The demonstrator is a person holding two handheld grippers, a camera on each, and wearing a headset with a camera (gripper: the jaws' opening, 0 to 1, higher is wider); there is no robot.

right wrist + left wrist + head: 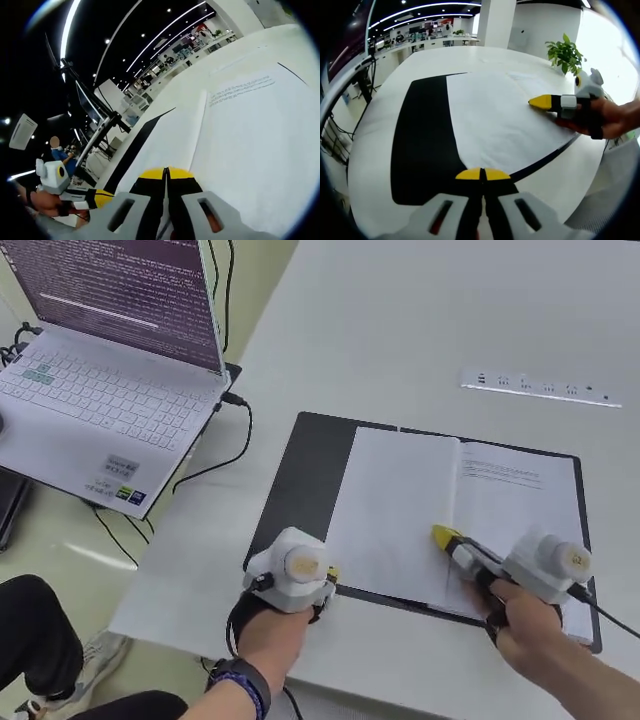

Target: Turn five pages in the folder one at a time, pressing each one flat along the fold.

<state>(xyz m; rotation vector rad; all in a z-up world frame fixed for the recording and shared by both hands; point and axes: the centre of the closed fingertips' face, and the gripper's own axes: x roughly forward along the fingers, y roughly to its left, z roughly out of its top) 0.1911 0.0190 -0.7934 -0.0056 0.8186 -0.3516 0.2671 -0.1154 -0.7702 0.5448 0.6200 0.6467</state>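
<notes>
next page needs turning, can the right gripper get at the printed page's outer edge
Probably yes. The right gripper, shut, sits by the fold, and the printed page beside it lies bare to its outer edge. The left gripper is off at the left side of the folder.

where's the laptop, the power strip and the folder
laptop point(90, 390), head view, on its keyboard
power strip point(540, 388), head view, middle of its top face
folder point(305, 480), head view, bare black left cover

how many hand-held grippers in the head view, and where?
2. Left hand-held gripper at the folder's near edge, by the left page; right hand-held gripper on that page beside the fold.
</notes>
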